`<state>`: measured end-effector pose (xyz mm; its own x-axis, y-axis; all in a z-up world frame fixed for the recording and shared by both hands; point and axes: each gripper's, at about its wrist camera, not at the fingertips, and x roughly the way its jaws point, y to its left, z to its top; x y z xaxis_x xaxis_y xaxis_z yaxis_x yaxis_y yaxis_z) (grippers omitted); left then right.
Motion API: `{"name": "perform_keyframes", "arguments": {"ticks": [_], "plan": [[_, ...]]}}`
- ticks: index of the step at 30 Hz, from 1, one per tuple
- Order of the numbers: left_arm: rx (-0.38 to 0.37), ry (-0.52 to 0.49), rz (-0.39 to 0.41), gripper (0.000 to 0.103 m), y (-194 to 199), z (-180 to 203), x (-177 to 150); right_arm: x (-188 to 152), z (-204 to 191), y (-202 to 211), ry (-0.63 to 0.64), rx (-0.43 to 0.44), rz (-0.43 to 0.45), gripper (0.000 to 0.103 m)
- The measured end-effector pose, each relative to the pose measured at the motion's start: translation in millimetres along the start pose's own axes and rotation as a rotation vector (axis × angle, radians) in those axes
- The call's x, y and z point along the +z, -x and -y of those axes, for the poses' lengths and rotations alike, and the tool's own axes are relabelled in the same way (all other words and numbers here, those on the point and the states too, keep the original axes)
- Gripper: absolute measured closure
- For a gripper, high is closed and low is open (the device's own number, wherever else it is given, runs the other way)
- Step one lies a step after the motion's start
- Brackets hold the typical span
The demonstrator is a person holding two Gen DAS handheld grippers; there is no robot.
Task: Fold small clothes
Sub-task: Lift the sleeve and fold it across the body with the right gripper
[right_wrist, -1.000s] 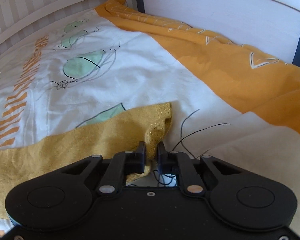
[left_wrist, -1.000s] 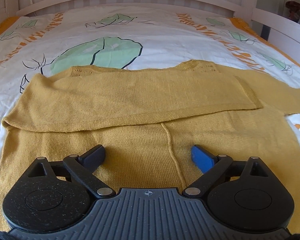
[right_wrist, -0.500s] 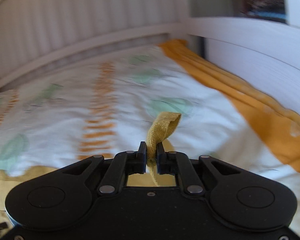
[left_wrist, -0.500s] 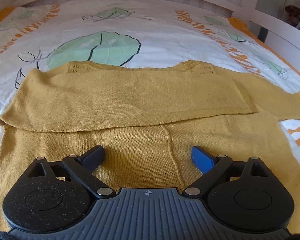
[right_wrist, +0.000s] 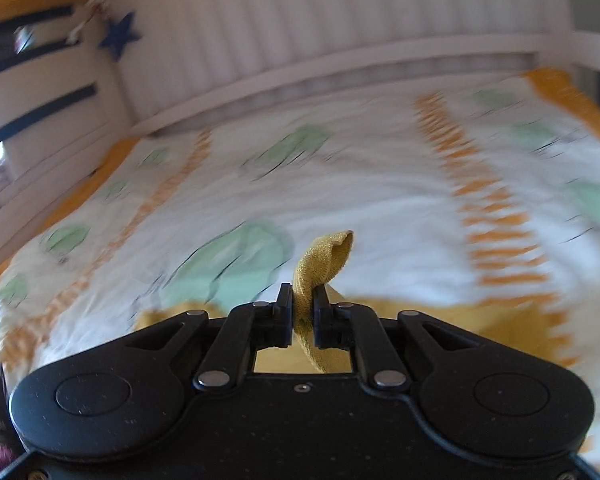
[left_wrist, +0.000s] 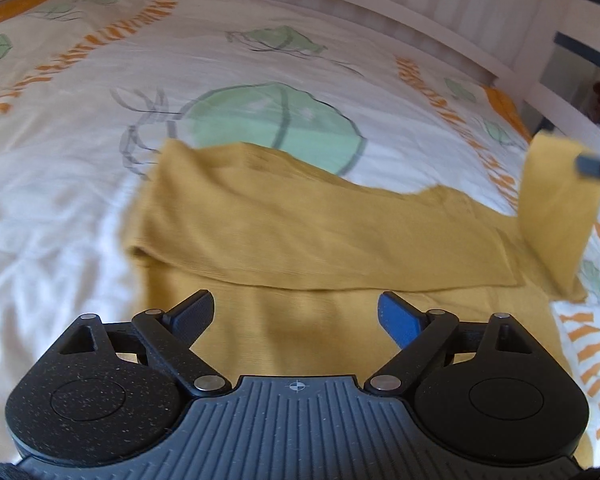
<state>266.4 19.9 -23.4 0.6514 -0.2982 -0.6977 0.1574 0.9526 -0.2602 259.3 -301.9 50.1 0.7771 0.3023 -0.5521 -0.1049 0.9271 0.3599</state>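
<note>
Softly ribbed mustard knit sleeve (right_wrist: pixel 324 256) pinched in right tool (right_wrist: pixel 303 312); left tool (left_wrist: pixel 296 316) spread, closing.

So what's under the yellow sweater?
The yellow sweater lies on a white bedcover with green leaves and orange stripes. A big green leaf peeks out behind it; the cover beneath is hidden.

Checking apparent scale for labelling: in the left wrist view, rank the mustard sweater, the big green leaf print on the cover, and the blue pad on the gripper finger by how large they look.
1. Mustard sweater
2. Green leaf print
3. Blue pad, smallest though nearest the camera
</note>
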Motion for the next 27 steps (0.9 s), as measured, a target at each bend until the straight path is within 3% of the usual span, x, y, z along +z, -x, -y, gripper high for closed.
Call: {"name": "perform_keyframes", "arguments": {"ticks": [5, 12, 13, 15, 16, 17, 19, 27], "plan": [[0.010, 0.057, 0.004, 0.014, 7.6, -29.2, 2.8, -44.1, -46.7, -45.1, 0.041, 0.044, -0.092, 0.087], [0.000, 0.066, -0.014, 0.014, 5.3, -40.8, 4.3, -101.4, -74.6, -77.4, 0.073, 0.026, -0.174, 0.084], [-0.007, 0.067, -0.017, 0.014, 4.4, -39.4, 5.3, -107.2, -77.9, -77.3, 0.086, 0.020, -0.174, 0.078], [-0.024, 0.069, -0.018, 0.014, 4.5, -38.8, 4.5, -115.2, -76.7, -77.5, 0.098, 0.018, -0.167, 0.076], [-0.034, 0.068, -0.019, 0.014, 3.7, -36.2, 5.4, -116.5, -75.5, -76.2, 0.103, 0.021, -0.157, 0.068], [-0.044, 0.066, -0.021, 0.014, 2.7, -32.9, 5.9, -117.6, -74.5, -73.0, 0.106, 0.026, -0.145, 0.052], [-0.064, 0.058, -0.025, 0.014, -0.2, -23.6, 7.8, -118.3, -70.1, -64.3, 0.114, 0.034, -0.119, 0.036], [-0.142, -0.017, -0.067, 0.014, -23.9, 30.2, 3.3, -131.7, -41.4, -26.1, 0.198, 0.007, -0.071, 0.033]]}}
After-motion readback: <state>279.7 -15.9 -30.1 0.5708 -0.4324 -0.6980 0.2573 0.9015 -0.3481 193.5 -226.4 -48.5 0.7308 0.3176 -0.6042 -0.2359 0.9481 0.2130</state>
